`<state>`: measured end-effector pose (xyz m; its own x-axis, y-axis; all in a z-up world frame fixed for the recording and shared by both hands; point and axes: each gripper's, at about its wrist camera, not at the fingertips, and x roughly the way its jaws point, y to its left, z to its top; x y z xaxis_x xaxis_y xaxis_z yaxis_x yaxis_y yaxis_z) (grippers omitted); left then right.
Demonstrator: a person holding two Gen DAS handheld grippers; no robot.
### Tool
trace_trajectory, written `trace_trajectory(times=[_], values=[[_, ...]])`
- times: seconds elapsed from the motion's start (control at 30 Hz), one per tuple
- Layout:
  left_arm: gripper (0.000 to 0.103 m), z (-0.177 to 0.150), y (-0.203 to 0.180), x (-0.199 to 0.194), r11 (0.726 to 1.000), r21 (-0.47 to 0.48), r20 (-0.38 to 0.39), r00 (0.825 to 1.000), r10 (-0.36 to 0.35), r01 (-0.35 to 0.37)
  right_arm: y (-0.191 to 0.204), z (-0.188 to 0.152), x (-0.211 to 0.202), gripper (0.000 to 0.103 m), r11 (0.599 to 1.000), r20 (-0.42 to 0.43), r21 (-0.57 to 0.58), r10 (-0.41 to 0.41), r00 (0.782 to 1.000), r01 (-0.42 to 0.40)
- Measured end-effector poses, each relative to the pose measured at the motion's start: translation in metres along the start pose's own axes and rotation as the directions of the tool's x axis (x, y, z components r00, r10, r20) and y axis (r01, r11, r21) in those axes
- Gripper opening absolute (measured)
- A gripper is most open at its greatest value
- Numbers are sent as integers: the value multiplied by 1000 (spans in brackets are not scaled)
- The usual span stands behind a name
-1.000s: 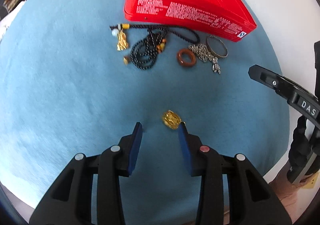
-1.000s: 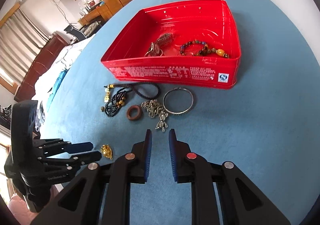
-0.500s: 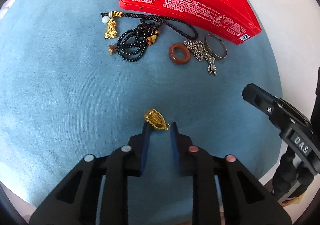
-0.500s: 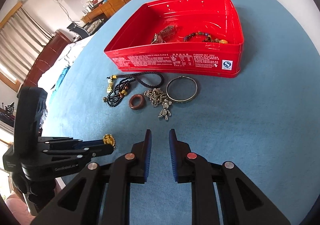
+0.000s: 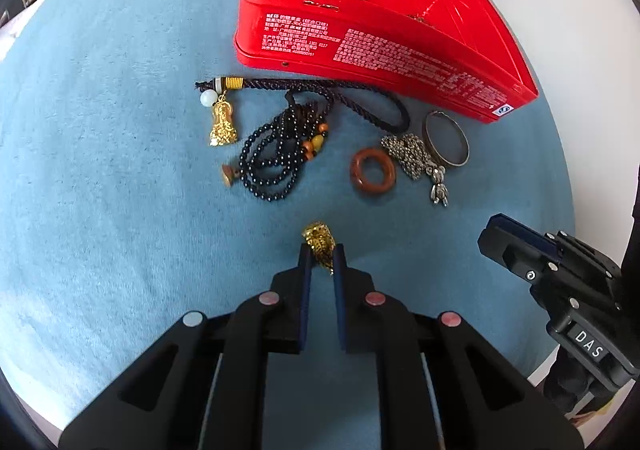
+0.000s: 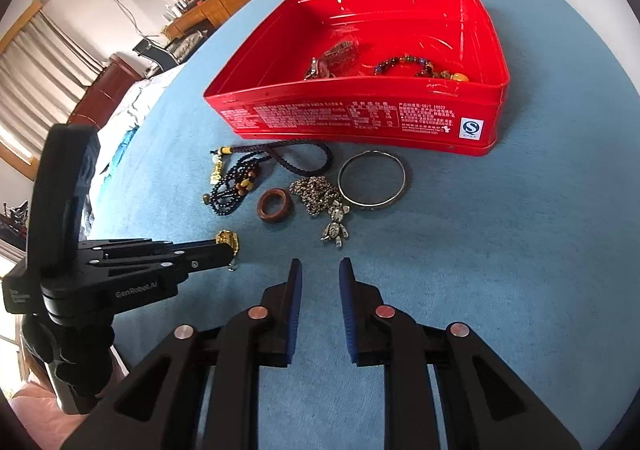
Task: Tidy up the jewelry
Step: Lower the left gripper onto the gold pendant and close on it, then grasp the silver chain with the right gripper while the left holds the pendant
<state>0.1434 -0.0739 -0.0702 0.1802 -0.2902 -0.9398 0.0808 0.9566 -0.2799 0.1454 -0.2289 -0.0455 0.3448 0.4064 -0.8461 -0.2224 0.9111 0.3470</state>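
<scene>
blue cloth [image 5: 120, 210], pinched gold pendant [image 5: 318, 244]

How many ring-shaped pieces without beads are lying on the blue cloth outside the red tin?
2. The brown ring lies left of the silver chain; the silver bangle lies right of it, near the red tin. None seems hidden.

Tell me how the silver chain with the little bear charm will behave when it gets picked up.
The silver chain lies bunched in a loose heap, so it will probably hang limp and uncoil when lifted. Its bear charm looks like solid metal and would likely swing below. The heap touches the silver bangle and lies close to the brown ring, so a grab may nudge them.
</scene>
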Motion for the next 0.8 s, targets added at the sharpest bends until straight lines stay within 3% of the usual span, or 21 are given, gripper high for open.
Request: trace_trajectory(times=[0.4, 0.67, 0.8], values=[[9, 28, -7, 15, 1000, 2, 18, 1000, -19, 19, -4, 14, 21, 19, 1000, -37, 25, 1, 999, 0], [9, 55, 4, 21, 999, -14, 28, 998, -49, 49, -6, 28, 41, 26, 999, -71, 41, -1, 997, 4], [9, 54, 17, 15, 998, -12, 30, 998, -58, 58, -2, 38, 47, 37, 999, -70, 32, 4, 998, -2]])
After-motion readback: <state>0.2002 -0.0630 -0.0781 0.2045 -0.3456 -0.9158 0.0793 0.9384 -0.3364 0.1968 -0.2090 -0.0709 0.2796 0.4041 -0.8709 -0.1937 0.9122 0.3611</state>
